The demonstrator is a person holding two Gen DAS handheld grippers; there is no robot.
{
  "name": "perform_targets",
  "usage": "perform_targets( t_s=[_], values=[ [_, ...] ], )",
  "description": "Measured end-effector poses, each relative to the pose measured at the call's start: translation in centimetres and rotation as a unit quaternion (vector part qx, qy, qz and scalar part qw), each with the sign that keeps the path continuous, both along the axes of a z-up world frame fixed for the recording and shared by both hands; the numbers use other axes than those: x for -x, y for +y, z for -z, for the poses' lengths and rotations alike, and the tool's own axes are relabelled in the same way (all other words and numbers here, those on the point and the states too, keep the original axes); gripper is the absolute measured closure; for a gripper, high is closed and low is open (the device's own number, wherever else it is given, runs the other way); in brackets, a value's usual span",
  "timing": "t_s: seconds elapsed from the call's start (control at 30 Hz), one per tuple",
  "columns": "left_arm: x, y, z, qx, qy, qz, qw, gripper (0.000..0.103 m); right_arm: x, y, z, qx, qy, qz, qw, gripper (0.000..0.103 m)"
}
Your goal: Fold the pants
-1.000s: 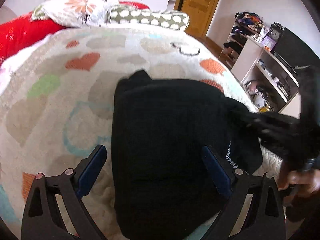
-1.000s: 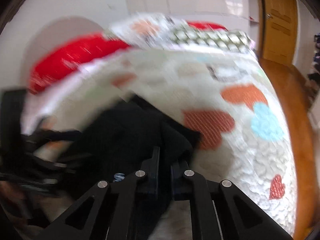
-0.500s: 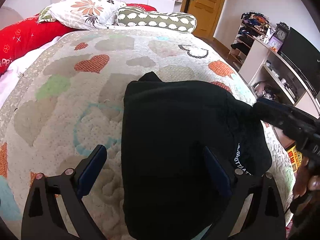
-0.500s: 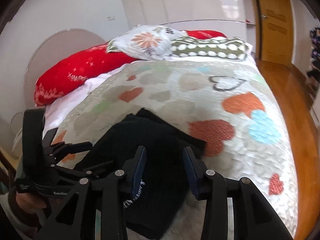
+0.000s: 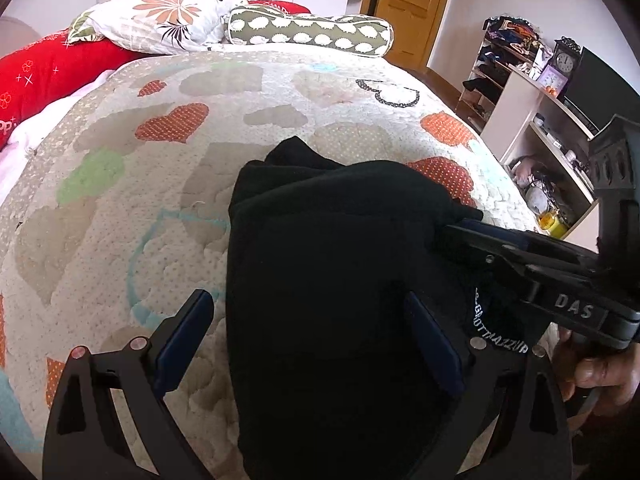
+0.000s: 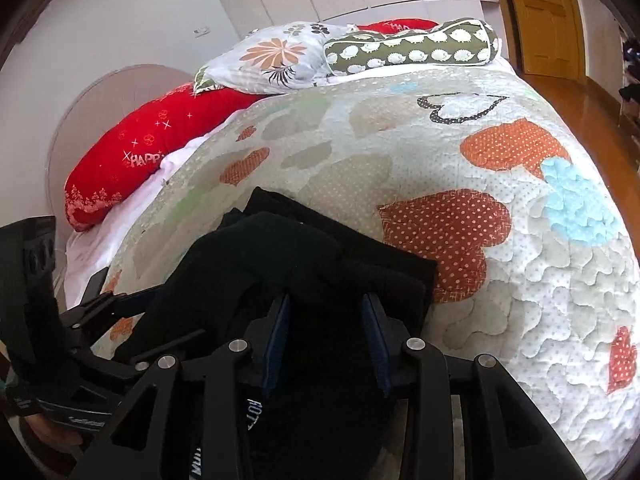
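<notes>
Pants [image 5: 332, 280], black and folded into a thick bundle with white lettering near one edge, lie on the heart-patterned quilt [image 5: 120, 184] that covers the bed, toward its near end; we see them in the right wrist view [image 6: 280, 264] as stacked layers, the lower layers jutting out toward the orange heart patches; beyond the quilt, at the head of the bed, sit a red pillow [image 6: 152, 140], a floral pillow [image 5: 160, 20] and a green bolster printed with white hedgehogs [image 6: 416, 48], and a wooden door [image 5: 412, 8] stands past them; to the right of the bed we make out a shelf unit [image 5: 532, 120] with a small clock [image 5: 565, 60] on top; our left gripper [image 5: 308, 340] hovers over the near part of the bundle with its jaws spread wide, one blue pad over the quilt and the other over the black cloth, grasping nothing; our right gripper [image 6: 326, 340] comes in from the bundle's right side, its jaws parted with a hump of the black fabric between them, though we cannot tell whether the pads press the cloth.
</notes>
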State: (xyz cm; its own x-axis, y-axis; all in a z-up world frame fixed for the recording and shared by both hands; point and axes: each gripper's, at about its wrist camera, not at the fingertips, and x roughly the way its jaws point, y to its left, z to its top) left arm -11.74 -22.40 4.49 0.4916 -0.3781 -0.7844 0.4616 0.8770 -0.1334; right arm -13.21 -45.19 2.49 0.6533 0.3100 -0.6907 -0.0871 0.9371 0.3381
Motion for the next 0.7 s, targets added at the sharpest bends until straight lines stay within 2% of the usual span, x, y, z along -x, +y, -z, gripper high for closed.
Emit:
perform_targets(
  t_s=[0.07,0.23,0.3,0.4,0.5,0.6,0.7],
  values=[
    [0.3,0.2,-0.3,-0.004,-0.003,0.000,1.0000,0.006,0.6,0.0,-0.7,0.007,0.005,0.001,1.000,0.061],
    [1.6,1.3,-1.4,-0.008,-0.016,0.000,0.9998,0.006,3.7,1.6,-3.1,0.065,-0.006,-0.019,0.998,0.053],
    [2.0,1.7,-1.7,-0.005,-0.017,-0.001,0.9998,0.006,4.8,1.9,-3.4,0.070,-0.009,-0.024,0.997,0.052],
    [2.6,2.4,-1.8,0.008,-0.008,-0.004,0.9999,0.006,6.5,2.1,-3.2,0.073,-0.005,-0.023,0.997,0.052],
    [3.0,2.7,-1.1,0.020,0.003,-0.006,0.9998,0.006,7.5,2.3,-1.8,0.089,0.012,-0.015,0.996,0.049],
    [2.8,2.2,0.4,0.032,0.032,0.008,0.9989,0.006,7.5,2.2,0.5,0.062,0.033,-0.016,0.997,0.046],
    [2.3,2.6,0.8,0.057,0.064,0.008,0.9963,0.006,7.7,1.3,0.2,0.033,0.031,-0.011,0.999,0.045]
  ],
)
